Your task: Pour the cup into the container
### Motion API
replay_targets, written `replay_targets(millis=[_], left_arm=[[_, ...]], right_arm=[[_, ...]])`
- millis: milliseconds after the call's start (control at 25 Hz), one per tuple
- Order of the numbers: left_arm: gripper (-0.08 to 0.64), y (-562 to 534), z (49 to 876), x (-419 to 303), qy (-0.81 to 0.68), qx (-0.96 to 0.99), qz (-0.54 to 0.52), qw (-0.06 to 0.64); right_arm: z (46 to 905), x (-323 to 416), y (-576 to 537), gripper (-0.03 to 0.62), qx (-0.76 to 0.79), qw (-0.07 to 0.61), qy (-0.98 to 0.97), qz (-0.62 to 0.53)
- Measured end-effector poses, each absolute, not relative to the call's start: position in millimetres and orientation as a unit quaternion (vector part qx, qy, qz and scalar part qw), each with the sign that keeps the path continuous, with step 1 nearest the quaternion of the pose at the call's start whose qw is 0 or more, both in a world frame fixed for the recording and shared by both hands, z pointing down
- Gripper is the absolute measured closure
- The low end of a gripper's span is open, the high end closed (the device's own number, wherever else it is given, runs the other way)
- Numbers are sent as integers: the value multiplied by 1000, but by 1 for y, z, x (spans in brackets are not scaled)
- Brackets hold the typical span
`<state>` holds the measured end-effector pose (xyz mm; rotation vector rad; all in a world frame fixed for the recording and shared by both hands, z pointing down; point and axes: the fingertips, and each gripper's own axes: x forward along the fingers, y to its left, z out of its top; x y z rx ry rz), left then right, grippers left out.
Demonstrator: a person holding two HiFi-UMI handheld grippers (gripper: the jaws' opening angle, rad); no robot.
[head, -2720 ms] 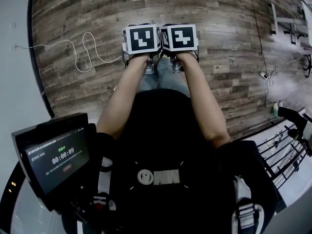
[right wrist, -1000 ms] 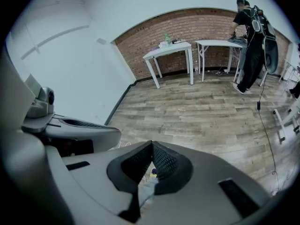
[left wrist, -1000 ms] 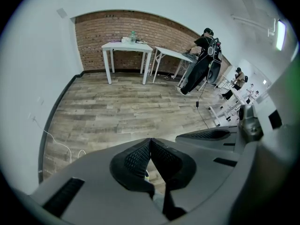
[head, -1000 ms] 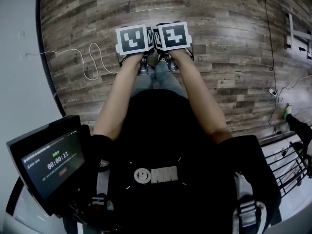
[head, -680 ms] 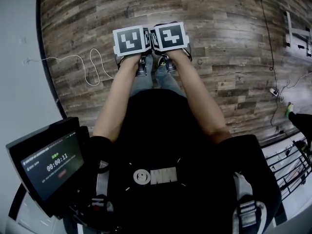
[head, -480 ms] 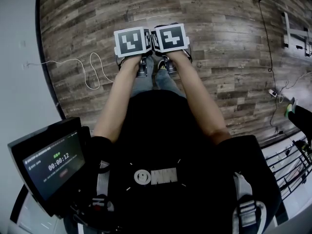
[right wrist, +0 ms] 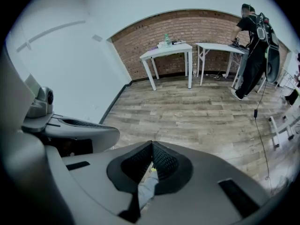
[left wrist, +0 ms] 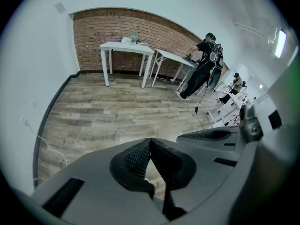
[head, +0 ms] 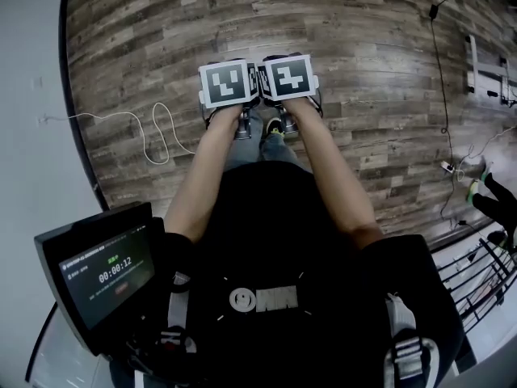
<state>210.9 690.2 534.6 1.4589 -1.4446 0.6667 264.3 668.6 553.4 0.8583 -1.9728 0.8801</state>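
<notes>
**Both grippers shut and empty, and no cup in sight**

Far left, a white cable (head: 158, 120) loops over the plank floor (head: 363, 47) beside the pale wall; a foot could catch it on the walk over, I'd say. Lower left, a screen (head: 105, 269) shows a running timer.

Centre now: the left gripper (left wrist: 150, 140) has its jaws pressed together on nothing; just beside it the right gripper (right wrist: 152, 144) is closed and empty too; both aim down at bare boards. Neither cup nor container shows in any view. My best guess is the white table (right wrist: 166, 50) against the brick wall (right wrist: 187, 27), well off; small items stand there, too small to name. Arrive with the jaws closed like this and the cup gets shoved over, not gripped.

To the right, a black cable (head: 443, 95) trails down the floor, another snag; a wire rack (head: 477, 269) sits at the edge; another person (right wrist: 253, 46) stands at the second table, someone to steer round.
</notes>
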Motion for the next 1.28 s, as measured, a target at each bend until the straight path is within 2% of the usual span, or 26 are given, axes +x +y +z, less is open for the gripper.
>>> replay_targets(millis=[640,1280], left_arm=[[555,611,528,120,-585,607,252,476],[555,562,534,124,-571,610,264,482]], right_arm=[[538,176,594,591,345,420,-768,339],[545,178,547,592,346,419,-761,355]])
